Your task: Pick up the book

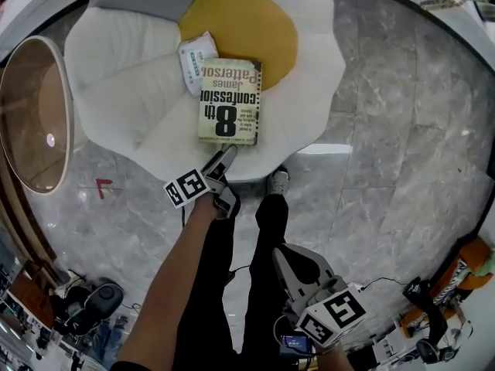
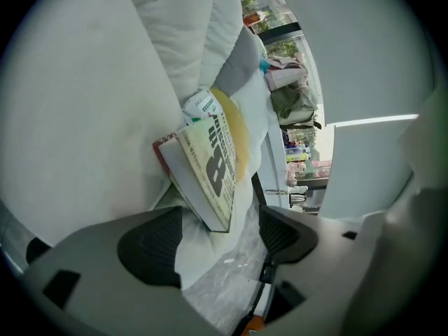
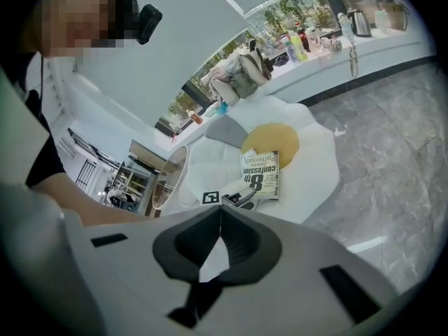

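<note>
Left gripper (image 2: 217, 242): jaws spread wide, pads bare and pressing on nothing; the near corner of the book (image 2: 206, 166) stands at the mouth of the gap, with daylight on both sides in the left gripper view. Right gripper (image 3: 220, 224): jaws pressed together, nothing between them; in the head view it hangs low beside the person's legs, well apart from the work.

Book's place: flat on a white petal-shaped cushion (image 1: 116, 68), cover up, far end lapping onto the cushion's yellow centre (image 1: 247, 22); a small white packet (image 1: 195, 59) lies touching its far left corner.

Governing relation: in the head view the book (image 1: 230, 101) lies directly ahead of the left gripper (image 1: 224, 157), near short edge facing the tips; its long axis runs away from the person, roughly in line with the gripper's own pointing. The left gripper is plainly the nearer; the right gripper (image 1: 298, 273) is out of reach.

Judgement: the gripper appears rolled so that the gap takes the book's thickness; a short advance over the near edge, then closure, is what remains. Risk: the lower jaw catching soft cushion fabric with the cover.
</note>
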Demonstrator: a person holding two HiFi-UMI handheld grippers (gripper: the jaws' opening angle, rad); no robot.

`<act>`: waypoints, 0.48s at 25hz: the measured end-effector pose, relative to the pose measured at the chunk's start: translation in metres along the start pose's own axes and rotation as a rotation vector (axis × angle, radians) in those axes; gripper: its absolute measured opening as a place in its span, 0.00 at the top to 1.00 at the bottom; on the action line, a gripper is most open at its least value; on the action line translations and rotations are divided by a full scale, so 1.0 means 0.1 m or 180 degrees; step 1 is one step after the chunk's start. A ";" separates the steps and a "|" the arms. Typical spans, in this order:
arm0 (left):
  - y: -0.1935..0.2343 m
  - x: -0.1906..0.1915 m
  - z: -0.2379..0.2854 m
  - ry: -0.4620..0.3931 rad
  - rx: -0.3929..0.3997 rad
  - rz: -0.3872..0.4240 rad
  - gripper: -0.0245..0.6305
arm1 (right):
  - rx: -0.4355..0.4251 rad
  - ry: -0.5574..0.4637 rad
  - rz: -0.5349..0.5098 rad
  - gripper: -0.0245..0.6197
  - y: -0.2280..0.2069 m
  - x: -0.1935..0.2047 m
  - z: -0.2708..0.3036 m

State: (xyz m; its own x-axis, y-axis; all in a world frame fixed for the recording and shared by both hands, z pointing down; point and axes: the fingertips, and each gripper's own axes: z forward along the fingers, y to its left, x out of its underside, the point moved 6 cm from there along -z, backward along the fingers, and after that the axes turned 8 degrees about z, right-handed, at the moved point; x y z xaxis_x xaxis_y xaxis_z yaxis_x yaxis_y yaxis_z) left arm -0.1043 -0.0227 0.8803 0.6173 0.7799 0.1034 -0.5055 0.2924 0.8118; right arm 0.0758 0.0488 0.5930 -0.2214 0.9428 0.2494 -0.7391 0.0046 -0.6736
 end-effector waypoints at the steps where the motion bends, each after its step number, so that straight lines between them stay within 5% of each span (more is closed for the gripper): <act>1: 0.02 0.01 0.02 -0.0003 -0.0015 0.0020 0.44 | 0.0007 0.0011 0.0002 0.94 -0.01 0.01 -0.01; 12: 0.15 -0.01 0.25 -0.0088 -0.0047 0.0012 0.44 | -0.0002 0.0060 0.0093 0.94 -0.04 0.03 0.07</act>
State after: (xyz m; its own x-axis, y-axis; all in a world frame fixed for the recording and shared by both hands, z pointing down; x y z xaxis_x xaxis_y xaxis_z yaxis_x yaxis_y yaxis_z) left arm -0.0974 -0.0329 0.9065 0.6315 0.7656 0.1226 -0.5167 0.2977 0.8028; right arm 0.0739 0.0494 0.6012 -0.2309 0.9486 0.2164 -0.7320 -0.0229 -0.6809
